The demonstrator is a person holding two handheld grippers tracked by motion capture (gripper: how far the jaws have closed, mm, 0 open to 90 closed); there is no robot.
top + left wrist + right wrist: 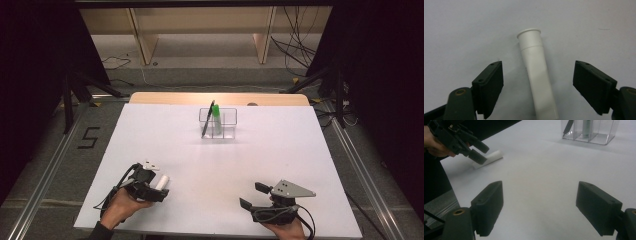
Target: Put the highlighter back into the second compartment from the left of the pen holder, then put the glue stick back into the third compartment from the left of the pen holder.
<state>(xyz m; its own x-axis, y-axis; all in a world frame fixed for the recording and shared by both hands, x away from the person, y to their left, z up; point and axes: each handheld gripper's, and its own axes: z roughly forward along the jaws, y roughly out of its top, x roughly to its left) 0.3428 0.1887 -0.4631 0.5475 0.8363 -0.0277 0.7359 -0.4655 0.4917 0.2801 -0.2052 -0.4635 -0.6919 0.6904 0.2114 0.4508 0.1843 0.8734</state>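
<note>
Tube [537,75] lies on surface [210,165], lower left of frame, between wide left gripper [544,87] fingers, untouched. Right gripper [544,210] wide, empty. Risk: round tube rolling on uneven closure.

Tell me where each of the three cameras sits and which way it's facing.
High view: above the person's side, looking forward and down; both hands, left gripper, right gripper.
Left gripper view: between open jaws, down at white tube.
Right gripper view: across table toward clear organizer.
Shared: the tube and left gripper.
</note>
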